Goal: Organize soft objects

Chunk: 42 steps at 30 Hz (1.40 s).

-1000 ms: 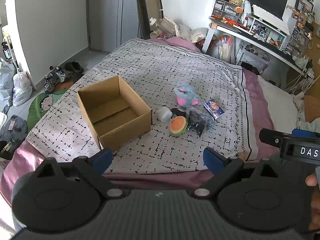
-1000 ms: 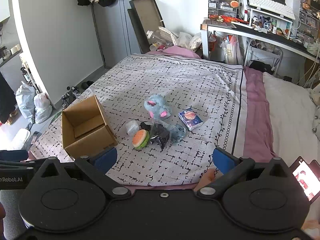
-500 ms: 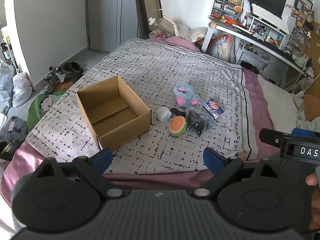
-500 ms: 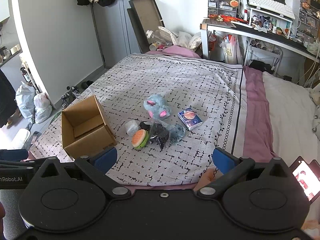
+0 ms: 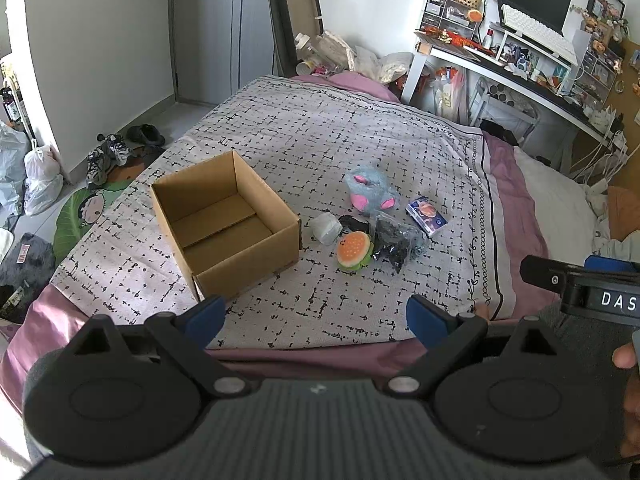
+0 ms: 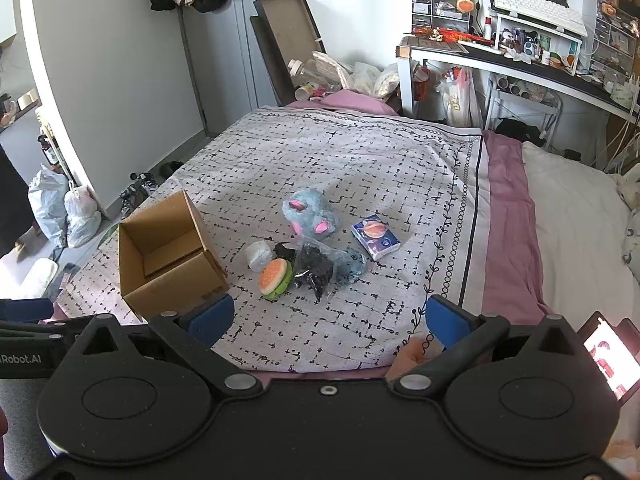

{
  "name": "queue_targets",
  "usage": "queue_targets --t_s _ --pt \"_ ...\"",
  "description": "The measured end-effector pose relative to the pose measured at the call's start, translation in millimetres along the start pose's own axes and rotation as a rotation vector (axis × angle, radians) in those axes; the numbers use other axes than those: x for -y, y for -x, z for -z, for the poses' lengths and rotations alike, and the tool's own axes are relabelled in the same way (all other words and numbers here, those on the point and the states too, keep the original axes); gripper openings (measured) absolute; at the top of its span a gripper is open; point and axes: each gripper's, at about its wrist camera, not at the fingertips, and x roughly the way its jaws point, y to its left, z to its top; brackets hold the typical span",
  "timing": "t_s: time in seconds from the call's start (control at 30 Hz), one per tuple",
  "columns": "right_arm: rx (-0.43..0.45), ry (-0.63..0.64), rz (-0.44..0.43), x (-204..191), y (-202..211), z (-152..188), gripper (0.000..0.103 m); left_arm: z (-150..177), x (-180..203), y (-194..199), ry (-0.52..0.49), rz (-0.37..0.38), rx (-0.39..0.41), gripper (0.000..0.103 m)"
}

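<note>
Left wrist view. Left gripper: jaws wide apart, empty, held back over the near bed edge. Cardboard box: open, upright on the patterned blanket, nothing inside. Burger plush, blue plush, white roll and clear bag of dark pieces: clustered just right of the box, some touching.

Right wrist view. Right gripper: fingers spread, carrying nothing. Tissue pack: beside the cluster. Risks: the crowded cluster invites a pinch on two items together; the slick bag may slip; soft bedding lets the box tip if nudged.
</note>
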Motion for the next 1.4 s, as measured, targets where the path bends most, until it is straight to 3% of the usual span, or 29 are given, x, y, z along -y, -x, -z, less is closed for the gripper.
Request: queue_targets --t_s 0.73,1.4 --pt "-0.001 -0.004 0.002 2 -2 1 0.103 -4 4 -8 0.004 0.008 0.001 0.096" --pt "-0.036 -0.049 -0.022 18 -40 -6 0.103 -14 0 -42 0.046 0.008 -0.001 0.096"
